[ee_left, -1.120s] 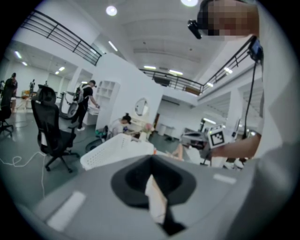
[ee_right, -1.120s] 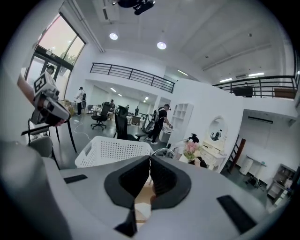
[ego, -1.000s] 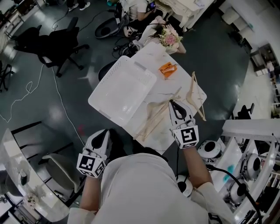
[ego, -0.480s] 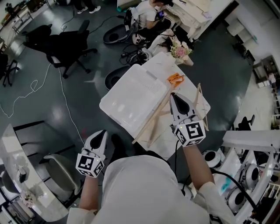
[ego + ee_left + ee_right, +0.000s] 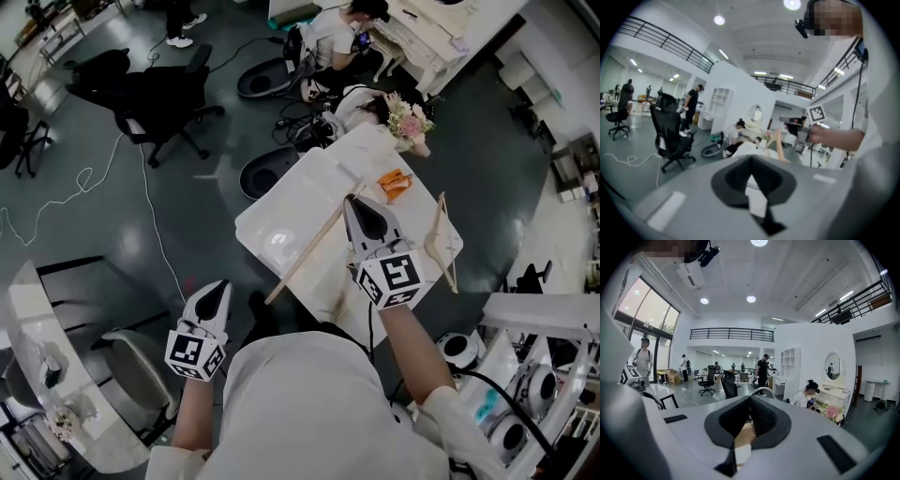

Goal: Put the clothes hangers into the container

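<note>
With jaws clenched empty on the left gripper (image 5: 217, 288), the right gripper (image 5: 355, 203) grasps a clothes hanger (image 5: 302, 261) above the container (image 5: 265, 223).

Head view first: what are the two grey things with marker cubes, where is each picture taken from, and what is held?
A person wears a camera on the head that looks down; that gives the head view. Each hand holds a grey two-jaw gripper, and a camera on each one looks along its jaws, which gives the two gripper views. The right gripper has its jaws shut on a wooden hanger, whose metal hook shows just past the jaws. In the head view the hanger crosses the clear container on the white table. Also there are another hanger, a small orange thing and flowers. The left gripper, away from the table, has its jaws together and empty.
</note>
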Tool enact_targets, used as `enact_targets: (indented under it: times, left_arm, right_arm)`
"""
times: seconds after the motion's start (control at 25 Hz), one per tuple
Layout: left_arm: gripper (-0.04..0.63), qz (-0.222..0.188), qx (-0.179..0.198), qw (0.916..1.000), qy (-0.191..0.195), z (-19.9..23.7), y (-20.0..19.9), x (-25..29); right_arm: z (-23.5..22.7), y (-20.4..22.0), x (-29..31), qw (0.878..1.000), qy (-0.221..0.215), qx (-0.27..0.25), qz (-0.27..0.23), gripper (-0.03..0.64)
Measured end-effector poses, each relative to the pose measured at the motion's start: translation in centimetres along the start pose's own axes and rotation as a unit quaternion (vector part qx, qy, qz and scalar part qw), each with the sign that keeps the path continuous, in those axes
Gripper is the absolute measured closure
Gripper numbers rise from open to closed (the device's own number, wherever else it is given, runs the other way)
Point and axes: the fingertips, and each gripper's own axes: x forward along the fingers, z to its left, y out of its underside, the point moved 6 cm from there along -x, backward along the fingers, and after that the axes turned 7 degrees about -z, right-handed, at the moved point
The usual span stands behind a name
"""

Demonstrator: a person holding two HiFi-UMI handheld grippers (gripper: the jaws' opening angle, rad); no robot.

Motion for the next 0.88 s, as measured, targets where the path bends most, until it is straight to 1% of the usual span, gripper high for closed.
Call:
enact_targets:
  times: [0.2, 0.48, 0.68, 0.8, 0.88]
  left_arm:
    - [0.594, -0.003, -0.002, 1.0, -0.008, 2.1, -0.4, -0.4]
    - [0.594, -0.003, -0.002, 0.9999, -0.012, 4.1, -0.9, -0.8]
    - [0.594, -0.006, -0.003, 0.9999, -0.015, 5.7, -1.3, -1.0]
    - [0.594, -0.005, -0.002, 0.9998, -0.017, 6.5, -1.3, -1.3]
    - [0.594, -0.003, -0.003, 0.9998, -0.018, 7.0, -1.3, -1.4]
  right_arm:
    - [2.1, 0.1, 2.5, 1.0, -0.013, 0.0, 0.0, 0.611]
    - [4.1, 0.8, 5.0, 0.999, -0.012, 0.032, 0.011, 0.609]
    - [6.4, 0.7, 5.5, 1.0, -0.005, 0.015, -0.004, 0.609]
    - [7.5, 1.0, 5.5, 1.0, 0.0, 0.007, -0.005, 0.609]
    - [7.7, 1.7, 5.8, 1.0, 0.001, 0.029, 0.003, 0.611]
